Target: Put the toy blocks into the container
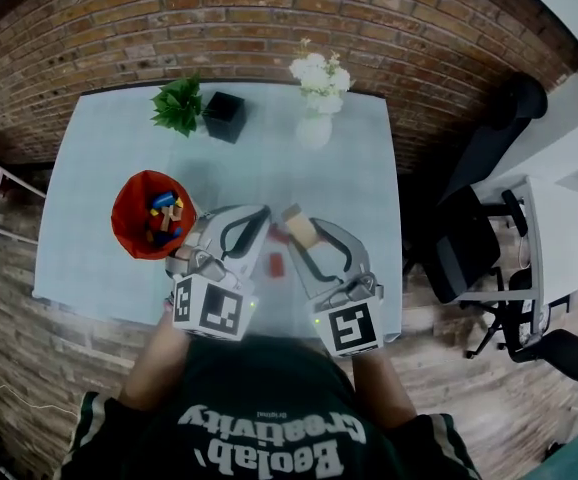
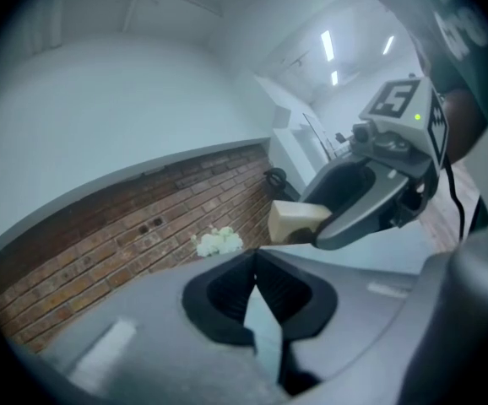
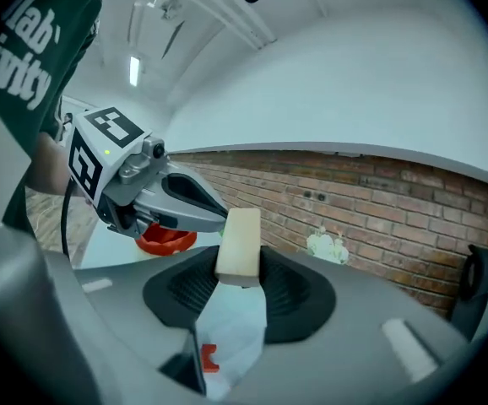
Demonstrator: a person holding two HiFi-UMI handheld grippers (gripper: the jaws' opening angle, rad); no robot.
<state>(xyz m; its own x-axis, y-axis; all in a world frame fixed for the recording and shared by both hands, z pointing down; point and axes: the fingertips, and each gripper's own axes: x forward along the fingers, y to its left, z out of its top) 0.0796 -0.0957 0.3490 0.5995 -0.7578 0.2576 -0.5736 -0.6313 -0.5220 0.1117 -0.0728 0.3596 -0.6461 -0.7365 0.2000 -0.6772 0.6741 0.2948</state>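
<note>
Presently, your right gripper (image 3: 240, 267) is closed on a beige block (image 3: 238, 241). The jaws stand only as far apart as the block is wide, and the block sticks up clear of the pads. It is held right of the container (image 1: 121, 206), off the table (image 1: 109, 158), in my judgement so that it can be carried across and dropped in.

Your left gripper (image 2: 257, 264) sits between the container and the block. Its jaws meet at the tips and hold nothing, so it appears to be idle.

The container is red and lies on its side, mouth up to the camera, with several blocks already inside. A red block (image 1: 276, 265) lies on the table right of the container and is yet to be collected.

The table is pale and uncluttered. Beyond the container stand a plant (image 1: 177, 104), a black pot (image 1: 224, 116) and white flowers (image 1: 319, 76). A brick wall (image 1: 269, 18) runs behind them. Office chairs (image 1: 469, 238) stand far right of the container.
</note>
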